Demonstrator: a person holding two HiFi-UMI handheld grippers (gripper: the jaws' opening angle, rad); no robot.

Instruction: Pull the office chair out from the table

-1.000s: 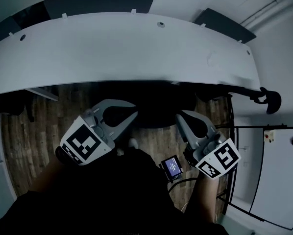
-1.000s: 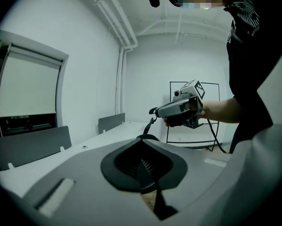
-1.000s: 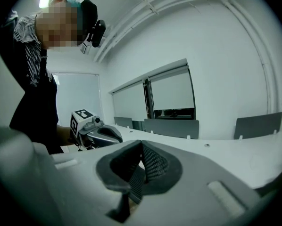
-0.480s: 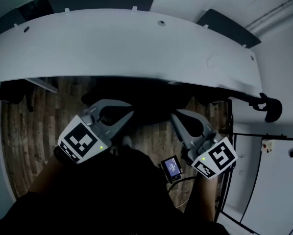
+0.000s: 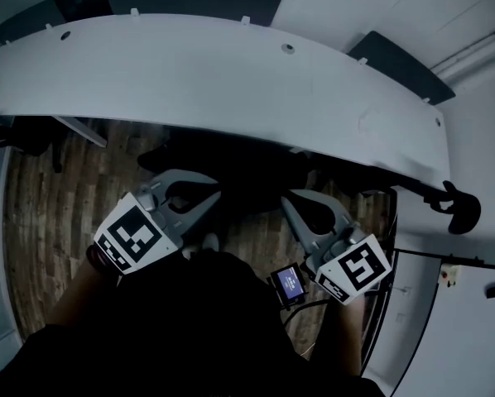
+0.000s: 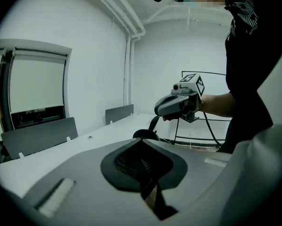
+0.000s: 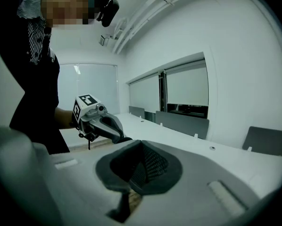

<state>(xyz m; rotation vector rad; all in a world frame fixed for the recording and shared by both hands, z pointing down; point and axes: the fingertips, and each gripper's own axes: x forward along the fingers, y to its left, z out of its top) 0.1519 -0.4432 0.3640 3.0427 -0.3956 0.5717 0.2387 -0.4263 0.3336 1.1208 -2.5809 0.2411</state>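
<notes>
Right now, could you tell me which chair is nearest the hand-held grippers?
The middle chair, under the table edge, between the left hand-held gripper and right hand-held gripper; the left chair and right chair sit at its ends.

The table (image 5: 231, 73) edge blocks 12 o'clock, with the office chair (image 5: 247, 180) filling the gap beneath. Bare wooden floor (image 5: 49, 197) lies open at 9 o'clock. A black curved arm (image 5: 458, 208) juts out at 3 o'clock.
</notes>
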